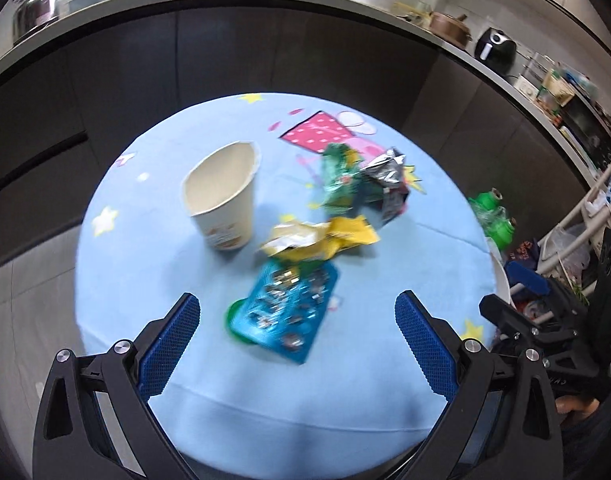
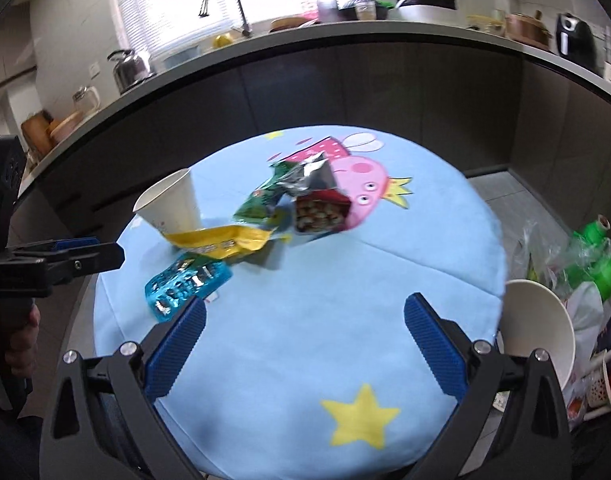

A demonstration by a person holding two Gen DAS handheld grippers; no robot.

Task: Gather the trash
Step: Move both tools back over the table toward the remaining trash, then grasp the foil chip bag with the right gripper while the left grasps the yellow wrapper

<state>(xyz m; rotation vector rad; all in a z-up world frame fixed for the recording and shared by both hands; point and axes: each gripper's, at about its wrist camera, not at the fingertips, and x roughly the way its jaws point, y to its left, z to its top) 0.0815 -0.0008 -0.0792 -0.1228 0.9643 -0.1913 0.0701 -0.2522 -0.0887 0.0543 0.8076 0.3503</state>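
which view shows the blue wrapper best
The left wrist view: the blue wrapper lies flat, whole and unobstructed between the open left tool fingers. The right wrist view shows it smaller, off to the left, its lower edge partly hidden behind a right tool finger.

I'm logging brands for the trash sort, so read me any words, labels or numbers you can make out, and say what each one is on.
None can be read.
Paper cup: a printed patch low on its side, blurred.
Yellow wrapper: a printed band, too blurred.
Blue wrapper: only shiny shapes, no clear letters.
Green wrapper: a small round logo, too small.
Left gripper and right gripper: no markings seen.
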